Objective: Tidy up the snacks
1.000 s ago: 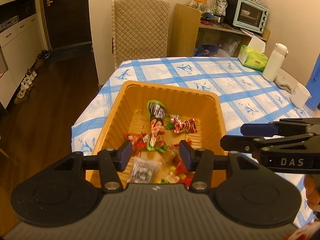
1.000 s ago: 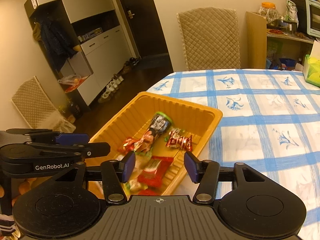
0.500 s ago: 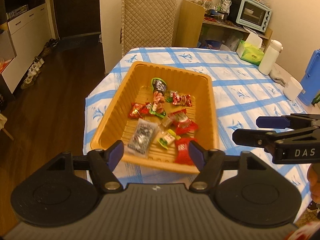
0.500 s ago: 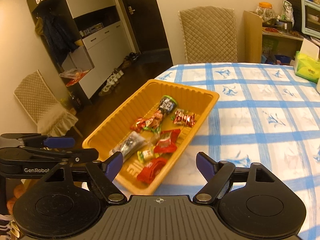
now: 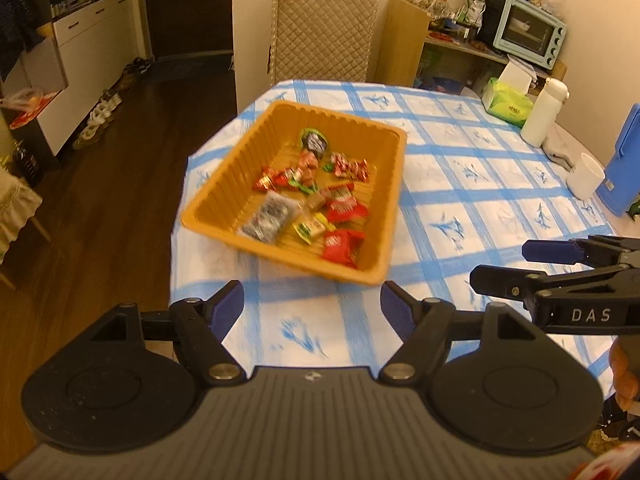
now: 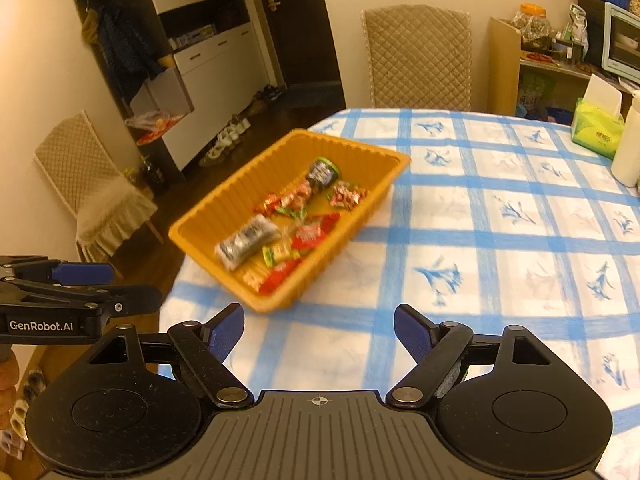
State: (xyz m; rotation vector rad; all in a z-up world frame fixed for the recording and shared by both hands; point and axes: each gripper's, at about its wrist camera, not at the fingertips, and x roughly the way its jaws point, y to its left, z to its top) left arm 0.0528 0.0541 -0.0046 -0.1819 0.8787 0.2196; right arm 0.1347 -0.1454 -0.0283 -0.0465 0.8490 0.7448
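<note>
Orange plastic forms the ribbed tray (image 5: 224,184), which sits at the near left corner of the table (image 5: 480,184), its short near wall close to the table's near edge. Wrapped snacks (image 5: 340,208) lie loose on its floor: red packets, a silver-grey pouch (image 5: 268,218), a yellow-green sweet and a dark green-rimmed packet (image 5: 314,140) toward the far wall. Print on the wrappers is blurred in both views.

Only the left wrist view shows the white mug (image 5: 585,176) and blue container (image 5: 624,160) at the table's right edge; the right wrist view alone shows a second covered chair (image 6: 96,184) on the floor at left. The green tissue box (image 6: 596,134) and a white bottle (image 6: 628,152) appear in both, the bottle cut off in the right view.

Left gripper (image 5: 312,308) has its jaws opening over bare cloth, nothing between them. Right gripper (image 6: 319,330) is spread wide, also empty, short of the tray.
</note>
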